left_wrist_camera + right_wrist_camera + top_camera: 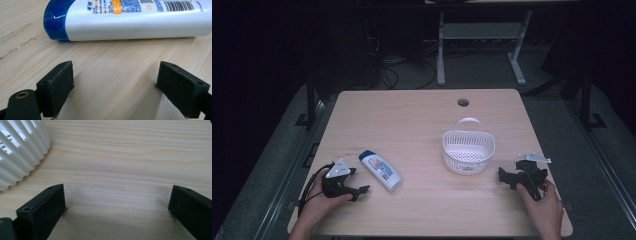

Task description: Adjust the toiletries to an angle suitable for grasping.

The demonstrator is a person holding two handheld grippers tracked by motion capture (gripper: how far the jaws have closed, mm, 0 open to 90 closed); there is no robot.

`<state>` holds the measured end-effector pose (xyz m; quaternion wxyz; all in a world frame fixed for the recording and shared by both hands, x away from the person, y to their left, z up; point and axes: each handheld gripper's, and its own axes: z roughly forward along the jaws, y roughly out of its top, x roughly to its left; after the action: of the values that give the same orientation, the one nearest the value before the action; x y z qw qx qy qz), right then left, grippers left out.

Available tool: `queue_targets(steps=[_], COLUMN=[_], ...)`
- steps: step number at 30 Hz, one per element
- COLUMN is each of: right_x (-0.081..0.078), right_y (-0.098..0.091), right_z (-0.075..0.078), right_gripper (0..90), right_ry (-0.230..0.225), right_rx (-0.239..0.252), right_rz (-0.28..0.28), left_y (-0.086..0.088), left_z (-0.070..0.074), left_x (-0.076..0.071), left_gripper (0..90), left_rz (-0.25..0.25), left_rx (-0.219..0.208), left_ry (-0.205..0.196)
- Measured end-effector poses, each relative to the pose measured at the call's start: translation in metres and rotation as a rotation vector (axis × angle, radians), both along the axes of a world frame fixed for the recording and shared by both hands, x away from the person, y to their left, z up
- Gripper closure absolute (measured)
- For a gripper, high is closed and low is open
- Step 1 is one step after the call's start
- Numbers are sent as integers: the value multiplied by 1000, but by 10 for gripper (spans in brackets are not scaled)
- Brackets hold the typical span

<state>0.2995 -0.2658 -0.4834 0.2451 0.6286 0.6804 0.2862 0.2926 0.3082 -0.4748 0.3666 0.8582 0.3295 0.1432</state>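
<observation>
A white bottle (381, 171) with a blue cap lies on its side on the wooden table, left of centre. In the left gripper view the bottle (135, 22) stretches across just beyond the jaws, blue cap to the left. My left gripper (360, 190) rests on the table beside it, open, with bare wood between the jaws (115, 85). A white slatted basket (468, 151) with a handle stands right of centre. My right gripper (504, 176) sits to the right of the basket, open, nothing between its jaws (117, 210); the basket wall (20, 157) is at the upper left.
The table (422, 125) has a round cable hole (463, 102) near its far edge. Beyond it stand desk legs and cables on a dark floor. Open wood lies between bottle and basket and across the far half.
</observation>
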Motion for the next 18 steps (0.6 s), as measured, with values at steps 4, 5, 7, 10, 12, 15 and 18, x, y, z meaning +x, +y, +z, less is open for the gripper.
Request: queue_targets(steps=[4,5,7,10,12,15,18], right_x=[0,0,0,0,0,0,0], right_y=[0,0,0,0,0,0,0], right_z=[0,0,0,0,0,0,0], right_gripper=[4,4,4,4,4,4,4], right_ry=[0,-1,-1,-1,0,-1,0], right_rx=[-1,-2,-2,-2,-2,-2,-2], right_rz=[-1,0,0,0,0,0,0], left_y=[0,0,0,1,3,5,6], left_z=[0,0,0,0,1,4,8], left_x=[0,0,0,-1,-2,-2,-3], left_gripper=[139,139,142,157,208,302,402], left_rz=[6,6,7,13,20,46,47], left_rx=[-1,-1,-1,-6,-9,-35,-12], left_ry=[1,1,0,-4,-5,14,5])
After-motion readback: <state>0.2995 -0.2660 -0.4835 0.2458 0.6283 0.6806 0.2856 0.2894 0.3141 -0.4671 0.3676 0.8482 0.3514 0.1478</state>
